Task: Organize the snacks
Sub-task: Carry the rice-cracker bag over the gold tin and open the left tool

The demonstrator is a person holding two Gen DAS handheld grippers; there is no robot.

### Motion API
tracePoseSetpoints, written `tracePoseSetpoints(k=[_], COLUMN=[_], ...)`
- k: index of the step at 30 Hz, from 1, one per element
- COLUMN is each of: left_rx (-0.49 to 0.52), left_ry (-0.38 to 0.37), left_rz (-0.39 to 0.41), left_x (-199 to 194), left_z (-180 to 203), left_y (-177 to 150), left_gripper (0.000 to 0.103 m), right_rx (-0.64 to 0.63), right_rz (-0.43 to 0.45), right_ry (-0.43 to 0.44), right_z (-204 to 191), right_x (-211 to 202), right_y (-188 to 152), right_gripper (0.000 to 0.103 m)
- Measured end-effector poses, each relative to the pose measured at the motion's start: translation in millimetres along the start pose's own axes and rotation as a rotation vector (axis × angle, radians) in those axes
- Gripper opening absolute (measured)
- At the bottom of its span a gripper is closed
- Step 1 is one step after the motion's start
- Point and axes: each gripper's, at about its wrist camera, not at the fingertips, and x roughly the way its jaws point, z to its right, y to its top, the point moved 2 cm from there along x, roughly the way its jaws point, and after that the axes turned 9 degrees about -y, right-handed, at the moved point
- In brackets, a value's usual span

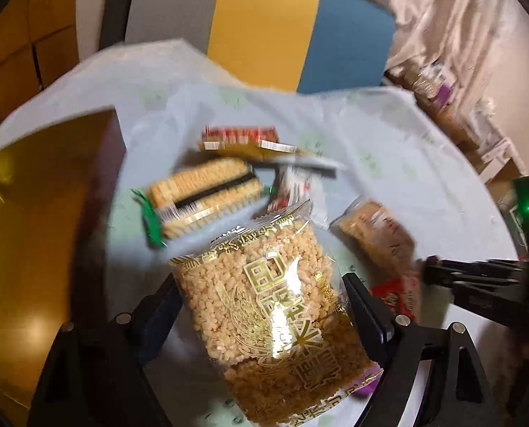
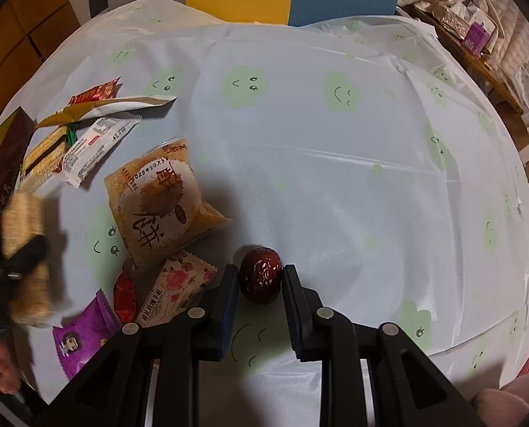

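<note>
The left tongs (image 1: 261,306) were clamped across a clear packet of golden puffed-rice cake with gilt lettering (image 1: 271,323), their jaws wide only because the packet was wide. It hung lifted off the desk (image 2: 335,142), which was covered in a pale cloth printed with green smiling clouds. I took this for a carry toward the glossy gold and brown box (image 1: 33,220) standing to the left of those tongs, the likeliest place for sorted snacks.

The right tongs (image 2: 261,284) were nearly closed, pinching a dark red wrinkled date in clear wrap (image 2: 261,277) by its sides, low over the cloth. Whether it touched the cloth I could not tell.

Ahead and left of the right tongs the unsorted heap waited: an orange pastry packet with a round window (image 2: 161,199), a floral wrapped sweet (image 2: 179,288), a purple sachet (image 2: 83,338), and a white labelled sachet (image 2: 93,146). Beyond the left tongs lay a green-ended pack of ridged crackers (image 1: 204,195). Most of the sorting looked undone.
</note>
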Motion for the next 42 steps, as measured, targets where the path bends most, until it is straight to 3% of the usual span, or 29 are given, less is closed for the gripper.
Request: tracePoseSetpoints(k=[6, 13, 21, 24, 26, 31, 36, 42], left_rx=[0.025, -0.06, -0.151, -0.191, -0.209, -0.207, -0.185, -0.067], left_ry=[-0.032, 0.061, 0.196, 0.176, 0.167, 0.191, 0.201, 0.151], left_rz=[0.101, 0.174, 0.063, 0.047, 0.033, 0.062, 0.139, 0.21], left_x=[-57.3, -96.7, -48.1, -33.4, -20.3, -19.5, -47.3, -83.2], left_z=[-14.0, -81.1, -168.2, -183.8, -188.2, -187.5, -171.5, -127.8], left_y=[7.6, 40.3, 74.2, 79.1, 85.6, 95.9, 85.6, 58.4], left_gripper=[0.088, 0.088, 0.088, 0.087, 0.082, 0.083, 0.083, 0.083], right_rx=[-0.047, -0.082, -0.082, -0.088, -0.091, -0.092, -0.095, -0.097], right_rz=[0.022, 0.015, 0.017, 0.019, 0.02, 0.019, 0.02, 0.02], right_ry=[-0.038, -0.073, -0.077, -0.083, -0.085, -0.081, -0.083, -0.086], right_z=[-9.1, -18.0, -23.2, -22.7, -22.9, -21.3, -21.4, -22.5], right_x=[-4.7, -5.8, -11.8, -10.2, -9.2, -8.5, -7.7, -7.7], right_y=[-5.5, -13.0, -18.7, -17.1, -16.6, -16.9, -17.2, -16.6], right_gripper=[0.025, 0.025, 0.025, 0.025, 0.025, 0.025, 0.025, 0.025])
